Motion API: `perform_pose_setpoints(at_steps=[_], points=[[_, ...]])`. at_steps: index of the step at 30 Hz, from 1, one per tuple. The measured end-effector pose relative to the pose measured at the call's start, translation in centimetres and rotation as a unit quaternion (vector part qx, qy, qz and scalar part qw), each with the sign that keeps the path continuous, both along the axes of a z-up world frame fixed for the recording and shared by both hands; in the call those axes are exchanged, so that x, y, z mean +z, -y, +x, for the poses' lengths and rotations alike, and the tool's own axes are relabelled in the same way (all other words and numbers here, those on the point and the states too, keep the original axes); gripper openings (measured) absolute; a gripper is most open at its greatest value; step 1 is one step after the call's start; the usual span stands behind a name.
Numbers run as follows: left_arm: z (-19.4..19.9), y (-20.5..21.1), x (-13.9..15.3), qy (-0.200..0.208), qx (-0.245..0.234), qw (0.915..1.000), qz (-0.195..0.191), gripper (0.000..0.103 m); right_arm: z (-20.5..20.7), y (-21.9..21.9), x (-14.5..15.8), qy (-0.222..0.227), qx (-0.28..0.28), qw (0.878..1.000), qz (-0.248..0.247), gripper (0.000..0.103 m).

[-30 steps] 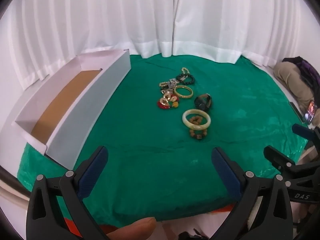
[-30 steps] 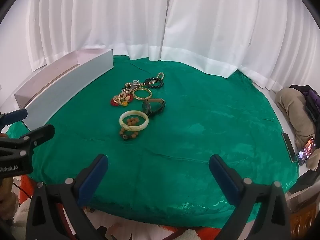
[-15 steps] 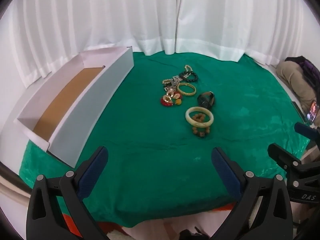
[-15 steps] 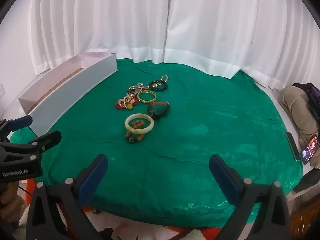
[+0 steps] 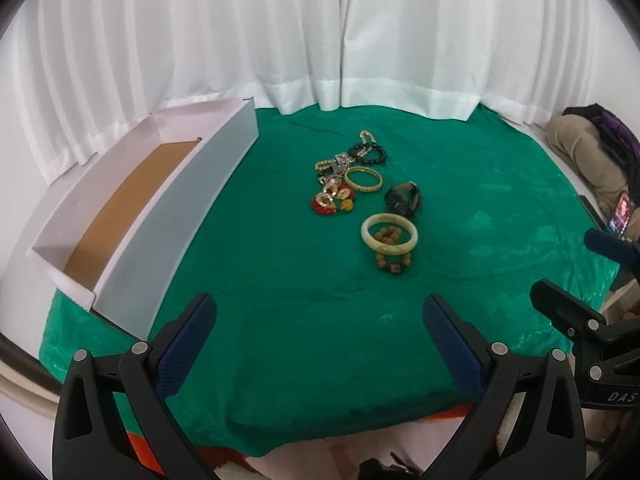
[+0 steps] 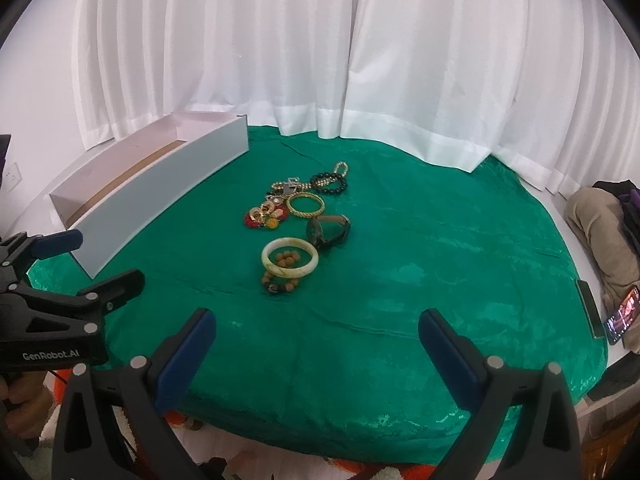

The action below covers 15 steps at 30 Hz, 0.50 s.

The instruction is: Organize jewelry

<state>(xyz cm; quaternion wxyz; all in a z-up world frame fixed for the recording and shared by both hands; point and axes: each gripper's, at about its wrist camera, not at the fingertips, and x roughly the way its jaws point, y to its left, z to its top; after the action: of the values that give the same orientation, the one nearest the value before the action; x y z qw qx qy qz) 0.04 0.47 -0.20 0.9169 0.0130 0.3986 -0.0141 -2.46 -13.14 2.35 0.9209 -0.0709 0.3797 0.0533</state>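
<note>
A heap of jewelry lies mid-table on the green cloth [image 5: 280,320]: a pale jade bangle [image 5: 389,234] [image 6: 289,262] over a brown bead bracelet [image 5: 394,265], a dark wristwatch [image 5: 402,197] [image 6: 329,230], a gold bangle [image 5: 363,179] [image 6: 305,205], a black bead bracelet [image 5: 368,153] [image 6: 330,184] and red-and-gold pieces [image 5: 333,201] [image 6: 265,215]. A long white box [image 5: 176,216] [image 6: 160,196] with a brown floor stands open at the left. My left gripper [image 5: 318,320] and right gripper [image 6: 316,334] both hang open over the near table edge, well short of the jewelry, holding nothing.
White curtains close off the back. Bundled clothes [image 6: 600,232] and a lit phone [image 6: 622,312] lie at the far right, beyond the cloth. Each view shows the other gripper at its side: the right gripper [image 5: 592,316] in the left wrist view, the left gripper [image 6: 60,280] in the right.
Both grippers have lifted and pulled back slightly, so the jewelry and box sit lower in view. A fingertip seen at the bottom of the left wrist view is gone. Nothing was grasped.
</note>
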Motion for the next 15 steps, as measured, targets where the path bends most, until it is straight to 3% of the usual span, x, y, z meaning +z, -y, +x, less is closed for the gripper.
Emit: perform_pose_setpoints(at_steps=[15], points=[[0.32, -0.28, -0.04, -0.001, 0.013, 0.9999, 0.002, 0.103, 0.0, -0.08, -0.33, -0.016, -0.003, 1.0, -0.016, 0.103]])
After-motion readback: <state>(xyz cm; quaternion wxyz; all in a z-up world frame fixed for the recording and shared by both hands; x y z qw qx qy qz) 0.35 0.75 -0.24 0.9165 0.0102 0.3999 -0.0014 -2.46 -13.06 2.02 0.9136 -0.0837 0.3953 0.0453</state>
